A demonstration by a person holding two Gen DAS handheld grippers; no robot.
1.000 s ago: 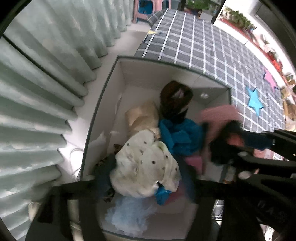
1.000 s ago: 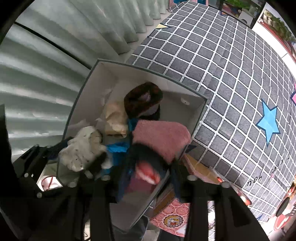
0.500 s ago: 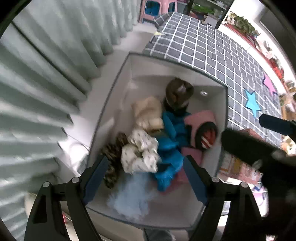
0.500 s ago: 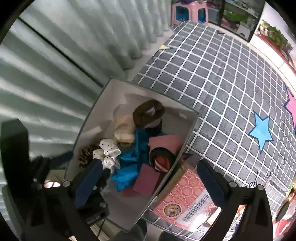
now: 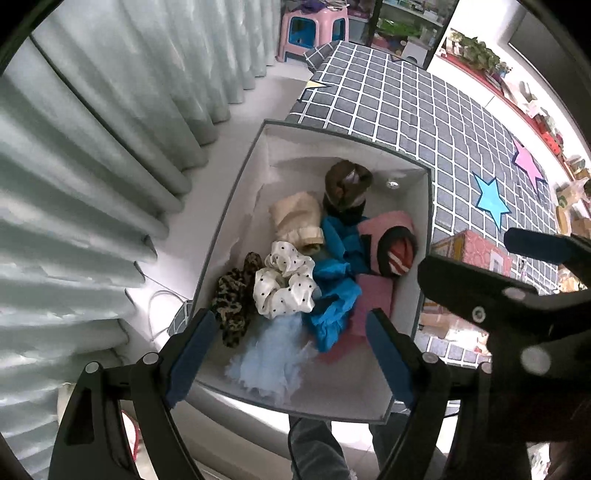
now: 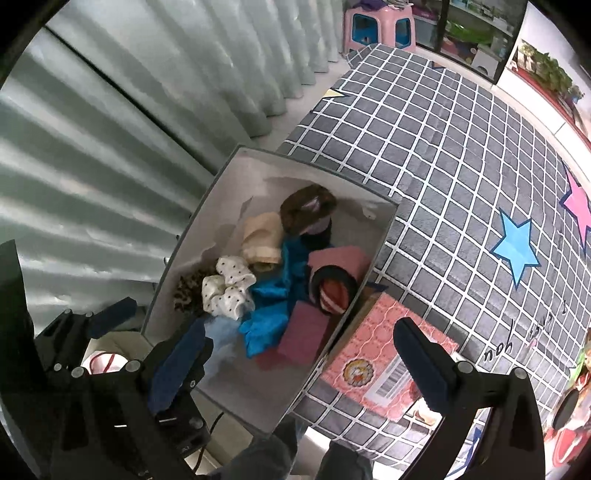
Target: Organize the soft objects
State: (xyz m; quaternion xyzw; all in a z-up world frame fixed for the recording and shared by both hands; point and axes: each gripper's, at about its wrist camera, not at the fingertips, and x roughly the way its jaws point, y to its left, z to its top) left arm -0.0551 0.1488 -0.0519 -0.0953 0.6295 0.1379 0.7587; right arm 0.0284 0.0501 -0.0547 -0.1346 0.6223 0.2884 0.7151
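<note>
Home bedroom, likely a child's. Bed (image 6: pixel 461 155) with grey grid-check cover and star prints (image 6: pixel 515 245). Pale pleated curtains (image 6: pixel 122 122) left of bed. Pink plastic stool (image 6: pixel 380 26) past bed's far end; cluttered shelves (image 5: pixel 535 107) to bed's right.

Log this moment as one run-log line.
left gripper: open, empty | right gripper: open, empty | polka-dot scrunchie, striped sock roll: in storage box

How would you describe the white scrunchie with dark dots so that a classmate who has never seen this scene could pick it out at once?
Find the open white-lined box beside the grey checked bed cover. Near its curtain-side wall, the white scrunchie lies between a leopard-print scrunchie and bright blue cloth. It is the only shiny, ruffled white ring speckled with small dark dots.
</note>
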